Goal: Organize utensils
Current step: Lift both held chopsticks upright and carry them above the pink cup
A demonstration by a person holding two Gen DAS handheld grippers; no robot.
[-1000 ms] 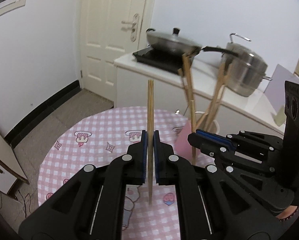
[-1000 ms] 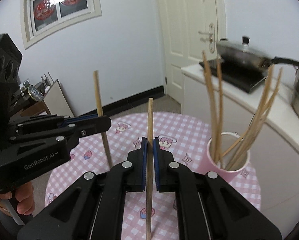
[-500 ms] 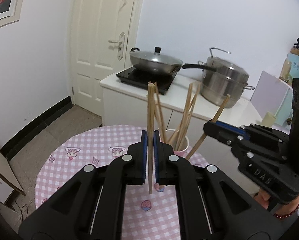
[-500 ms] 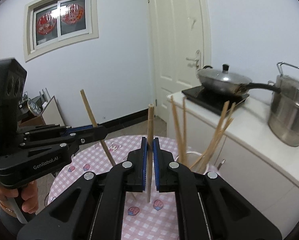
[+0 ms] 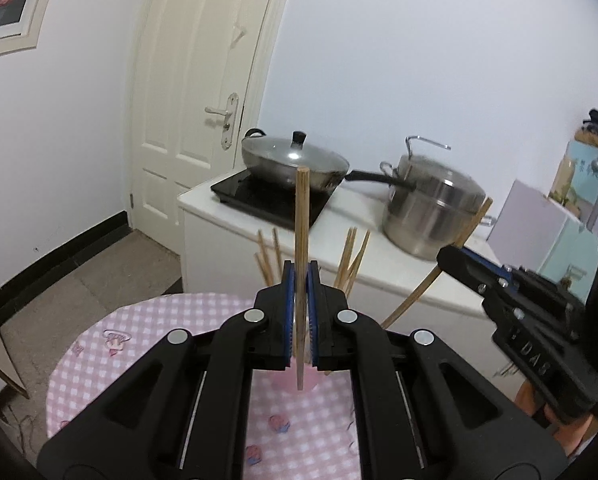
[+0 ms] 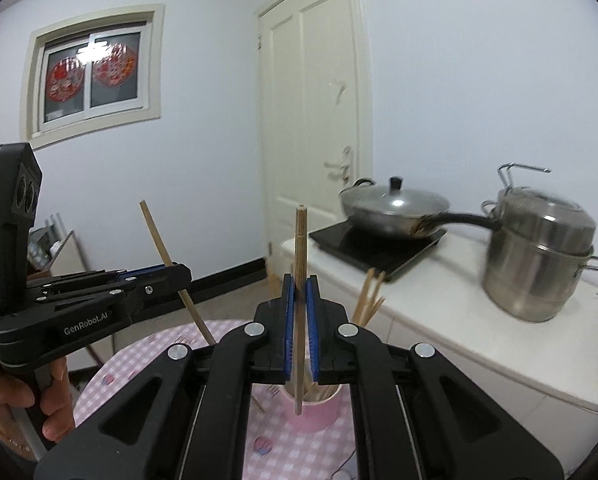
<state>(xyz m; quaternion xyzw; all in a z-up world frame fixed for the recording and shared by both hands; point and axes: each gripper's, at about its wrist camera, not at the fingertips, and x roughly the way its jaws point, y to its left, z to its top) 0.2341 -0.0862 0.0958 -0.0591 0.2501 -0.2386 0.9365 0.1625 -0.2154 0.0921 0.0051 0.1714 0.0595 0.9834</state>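
In the left wrist view my left gripper (image 5: pixel 301 276) is shut on a wooden chopstick (image 5: pixel 301 220) that stands upright. Several more chopsticks (image 5: pixel 351 254) fan out behind the jaws; their pink cup (image 5: pixel 305 380) is almost hidden. My right gripper (image 5: pixel 465 266) reaches in from the right, shut on a tilted chopstick (image 5: pixel 431 280). In the right wrist view the right gripper (image 6: pixel 300 284) clamps its chopstick (image 6: pixel 300 240) upright above the pink cup (image 6: pixel 313 414) on the checked table (image 6: pixel 147 360). The left gripper (image 6: pixel 175 276) holds a slanted chopstick (image 6: pixel 159 236).
Behind the round table (image 5: pixel 147 344) runs a white counter (image 6: pixel 439 320) with a black hob (image 5: pixel 271 198), a lidded wok (image 5: pixel 295 158) and a steel steamer pot (image 5: pixel 431 208). A white door (image 5: pixel 203 92) stands at the back. A person's hand (image 6: pixel 39 400) holds the left gripper's handle.
Both grippers have risen with their chopsticks still clamped. The cup and its chopsticks have dropped low in both views, now sitting behind the jaws, and the counter fills more of the view.
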